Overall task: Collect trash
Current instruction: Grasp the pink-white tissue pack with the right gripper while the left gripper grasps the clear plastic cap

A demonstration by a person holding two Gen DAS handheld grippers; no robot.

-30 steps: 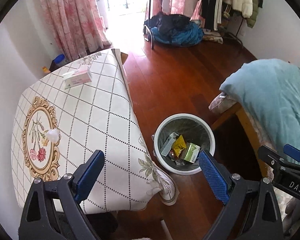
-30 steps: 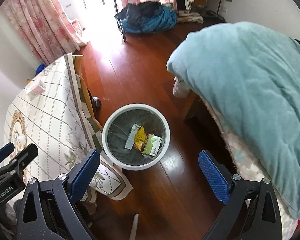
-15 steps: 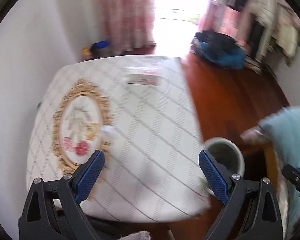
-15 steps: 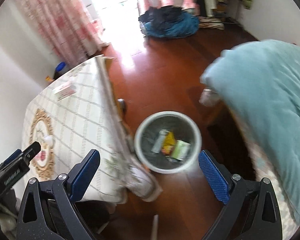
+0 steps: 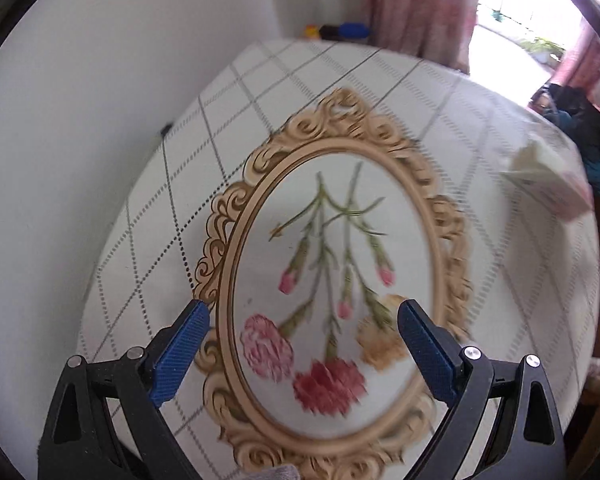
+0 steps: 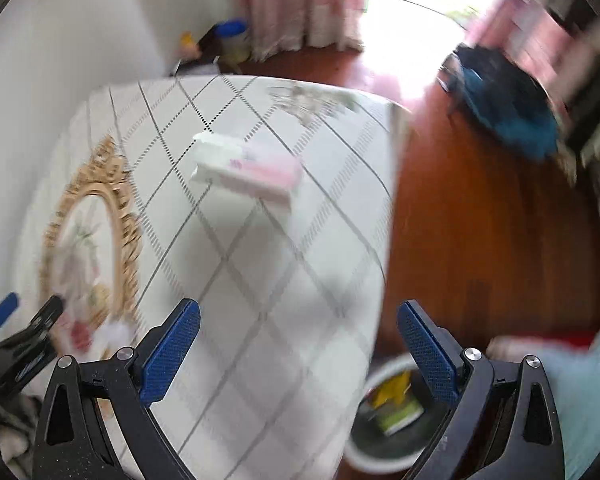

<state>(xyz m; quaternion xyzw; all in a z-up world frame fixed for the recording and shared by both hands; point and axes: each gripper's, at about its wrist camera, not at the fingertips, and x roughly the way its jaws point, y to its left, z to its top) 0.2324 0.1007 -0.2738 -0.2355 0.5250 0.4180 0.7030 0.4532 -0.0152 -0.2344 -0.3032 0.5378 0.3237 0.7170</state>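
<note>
A pink and white box (image 6: 246,168) lies on the checked tablecloth (image 6: 260,280); it also shows blurred at the right edge of the left wrist view, box (image 5: 548,184). A small white crumpled scrap (image 6: 114,332) sits on the floral oval print, close to my left gripper (image 6: 20,344). My left gripper (image 5: 304,354) hangs open and empty low over the printed flowers. My right gripper (image 6: 300,356) is open and empty above the table's near right part. The white-rimmed bin (image 6: 356,458) stands on the floor below the table edge, with a yellow wrapper (image 6: 392,390) and a green box (image 6: 400,416) inside.
A white wall runs along the table's left side. Bottles (image 6: 228,36) stand in the far corner by pink curtains (image 6: 300,0). A blue pile of clothes (image 6: 512,120) lies on the wooden floor. A teal blanket (image 6: 580,380) shows at the right.
Both views have swung left from the bin to the table. My left gripper has come down close over the floral oval. Both grippers stayed open.
</note>
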